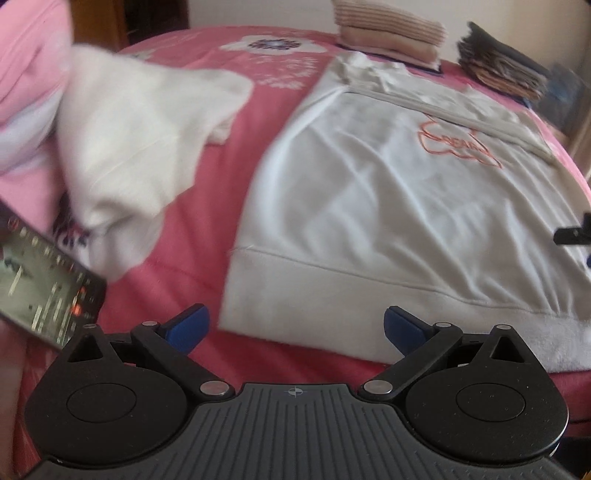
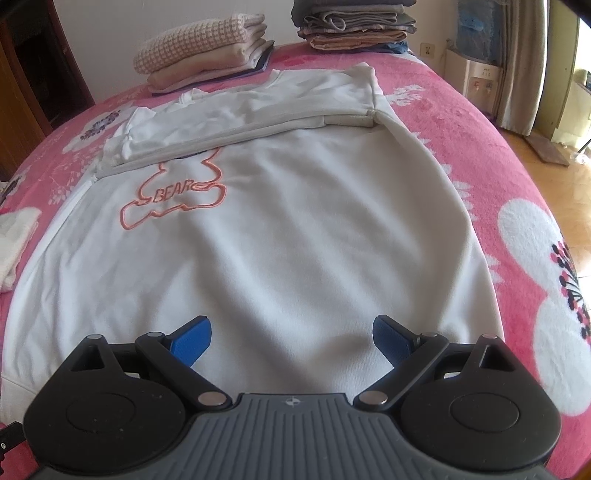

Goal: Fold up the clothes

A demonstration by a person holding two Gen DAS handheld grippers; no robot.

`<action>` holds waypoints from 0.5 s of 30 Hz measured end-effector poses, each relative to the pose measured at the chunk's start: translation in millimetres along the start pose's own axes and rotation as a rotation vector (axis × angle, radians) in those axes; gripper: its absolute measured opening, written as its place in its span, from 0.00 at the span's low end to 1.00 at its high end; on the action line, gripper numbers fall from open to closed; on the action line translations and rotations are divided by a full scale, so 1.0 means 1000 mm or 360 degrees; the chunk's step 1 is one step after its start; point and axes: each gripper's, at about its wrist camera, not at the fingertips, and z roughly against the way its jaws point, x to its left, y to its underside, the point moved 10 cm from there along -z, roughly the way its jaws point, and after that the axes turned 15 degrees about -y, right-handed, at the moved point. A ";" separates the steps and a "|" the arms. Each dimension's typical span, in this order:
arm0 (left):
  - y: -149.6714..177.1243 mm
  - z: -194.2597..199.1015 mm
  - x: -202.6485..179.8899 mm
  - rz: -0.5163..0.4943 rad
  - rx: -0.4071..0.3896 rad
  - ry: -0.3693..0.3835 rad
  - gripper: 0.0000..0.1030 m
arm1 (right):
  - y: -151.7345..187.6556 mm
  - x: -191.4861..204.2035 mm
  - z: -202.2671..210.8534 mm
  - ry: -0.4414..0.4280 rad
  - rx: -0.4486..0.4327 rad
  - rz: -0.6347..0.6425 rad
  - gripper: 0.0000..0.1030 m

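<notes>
A white sweatshirt (image 2: 295, 221) with an orange "BEAR" outline lies flat on the pink bedspread (image 2: 480, 129), one sleeve folded across its chest. It also shows in the left wrist view (image 1: 388, 206). Its other sleeve (image 1: 140, 155) lies spread out to the left on the bedspread, blurred. My left gripper (image 1: 293, 328) is open and empty, just in front of the hem's left corner. My right gripper (image 2: 291, 338) is open and empty, low over the lower part of the sweatshirt.
Two stacks of folded clothes stand at the far edge of the bed: a beige one (image 2: 207, 48) and a darker one (image 2: 354, 26). A phone (image 1: 40, 284) with a lit screen lies at the left. Pink fabric (image 1: 26, 55) lies at the far left.
</notes>
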 end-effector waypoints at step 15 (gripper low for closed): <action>-0.002 -0.016 0.020 0.0088 0.0031 0.0012 0.58 | 0.001 0.002 -0.002 -0.0011 0.0012 -0.0003 0.94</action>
